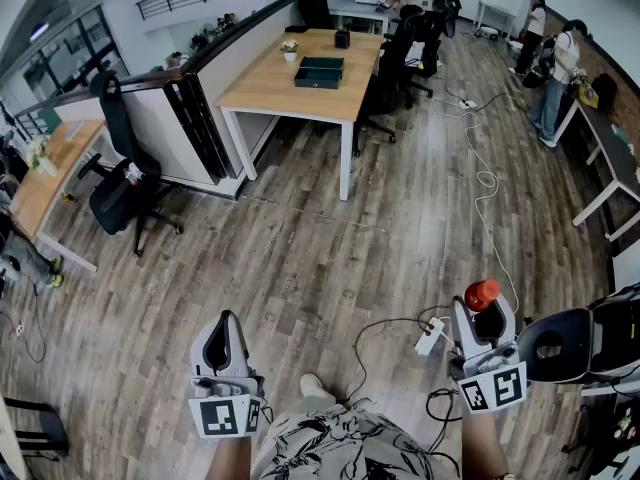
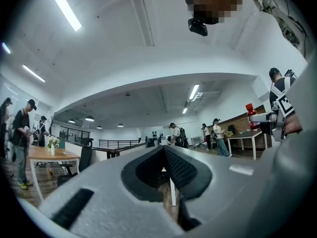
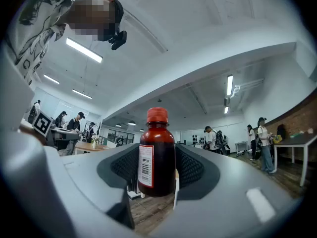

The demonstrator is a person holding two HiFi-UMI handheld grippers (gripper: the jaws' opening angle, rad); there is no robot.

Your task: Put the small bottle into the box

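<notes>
A small dark-red bottle [image 3: 157, 157] with a red cap [image 1: 482, 293] and a white barcode label stands upright between the jaws of my right gripper [image 1: 487, 320], which is shut on it low at the right of the head view. From the right gripper view the gripper [image 3: 157, 155] has its pads against both sides of the bottle. My left gripper [image 1: 226, 346] is held low at the left, jaws together and nothing in them [image 2: 162, 155]. The dark shallow box [image 1: 320, 72] lies on a wooden table [image 1: 270, 88] far ahead across the floor.
Cables and a white power strip [image 1: 431, 336] lie on the wood floor between me and the table. Black office chairs [image 1: 125, 183] stand at the left and beside the table [image 1: 385, 78]. A black seat [image 1: 560, 346] is close at my right. People [image 1: 558, 63] stand at the far right.
</notes>
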